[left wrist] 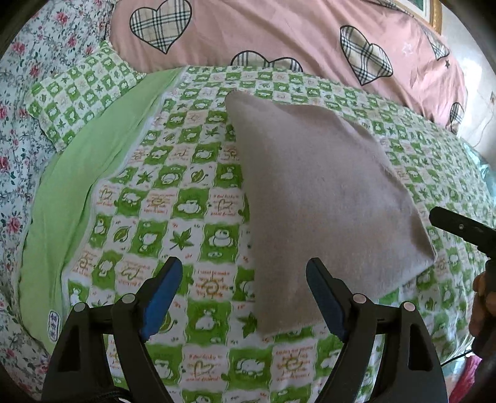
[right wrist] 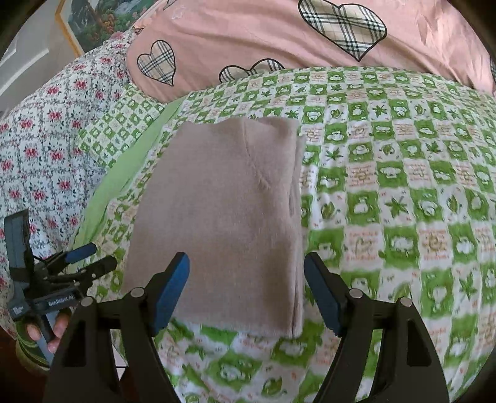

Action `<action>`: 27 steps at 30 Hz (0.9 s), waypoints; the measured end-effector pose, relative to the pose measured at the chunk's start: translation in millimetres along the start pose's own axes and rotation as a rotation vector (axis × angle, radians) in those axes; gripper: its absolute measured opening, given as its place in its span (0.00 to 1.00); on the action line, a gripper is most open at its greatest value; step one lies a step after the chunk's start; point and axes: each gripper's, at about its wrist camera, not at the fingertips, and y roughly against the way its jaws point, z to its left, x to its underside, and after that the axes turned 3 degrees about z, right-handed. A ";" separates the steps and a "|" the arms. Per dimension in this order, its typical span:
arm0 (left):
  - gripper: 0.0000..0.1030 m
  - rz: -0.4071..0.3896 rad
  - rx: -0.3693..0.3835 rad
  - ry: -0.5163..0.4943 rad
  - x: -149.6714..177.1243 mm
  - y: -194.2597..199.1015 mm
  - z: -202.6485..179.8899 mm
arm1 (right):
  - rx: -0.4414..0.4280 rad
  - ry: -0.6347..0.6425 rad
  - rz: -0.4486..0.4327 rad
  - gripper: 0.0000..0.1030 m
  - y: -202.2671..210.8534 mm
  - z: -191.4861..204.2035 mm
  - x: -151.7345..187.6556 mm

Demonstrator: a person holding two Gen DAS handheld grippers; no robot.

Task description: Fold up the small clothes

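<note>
A folded taupe fleece garment (left wrist: 325, 198) lies flat on the green checked bed cover (left wrist: 173, 210). My left gripper (left wrist: 245, 297) is open and empty, above the garment's near left corner. In the right wrist view the garment (right wrist: 223, 217) is a neat rectangle with stacked layers along its right edge. My right gripper (right wrist: 246, 291) is open and empty, just above its near edge. The left gripper (right wrist: 90, 260) also shows there at the far left, off the cloth. The right gripper's finger (left wrist: 458, 228) shows at the right edge of the left wrist view.
A pink quilt with plaid hearts (left wrist: 279, 34) lies bunched at the back. A green checked pillow (left wrist: 80, 93) and a floral sheet (left wrist: 18, 124) are on the left. A framed picture (right wrist: 90, 24) hangs on the wall behind.
</note>
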 end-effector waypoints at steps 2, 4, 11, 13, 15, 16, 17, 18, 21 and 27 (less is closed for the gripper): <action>0.81 0.000 -0.001 0.004 -3.9 -1.7 -1.0 | -0.008 -0.001 0.003 0.75 -3.5 0.2 -3.3; 0.81 -0.004 -0.005 0.005 -6.5 -2.4 -2.7 | -0.009 0.001 0.007 0.75 -5.8 1.0 -4.8; 0.81 -0.014 -0.057 -0.012 -13.2 -6.1 -9.0 | -0.013 0.013 0.018 0.77 -10.4 5.8 -5.3; 0.81 -0.013 -0.058 -0.011 -14.9 -8.1 -9.1 | -0.015 0.015 0.021 0.77 -11.8 5.6 -6.1; 0.81 -0.010 -0.059 -0.009 -16.5 -10.2 -9.5 | -0.014 0.016 0.023 0.78 -13.2 5.3 -7.7; 0.81 -0.010 -0.059 -0.009 -17.5 -11.2 -9.9 | -0.014 0.017 0.024 0.78 -13.7 5.3 -8.4; 0.81 -0.010 -0.060 -0.008 -18.6 -11.9 -10.1 | -0.015 0.017 0.024 0.78 -14.4 5.2 -9.6; 0.81 -0.011 -0.060 -0.009 -19.5 -12.4 -10.1 | -0.015 0.018 0.024 0.78 -15.0 5.1 -10.9; 0.81 -0.012 -0.061 -0.011 -22.9 -14.1 -11.4 | -0.015 0.022 0.024 0.78 -16.8 6.1 -14.7; 0.81 -0.009 -0.043 0.003 -32.9 -20.7 -5.4 | -0.012 0.009 0.013 0.78 -21.6 1.6 -25.8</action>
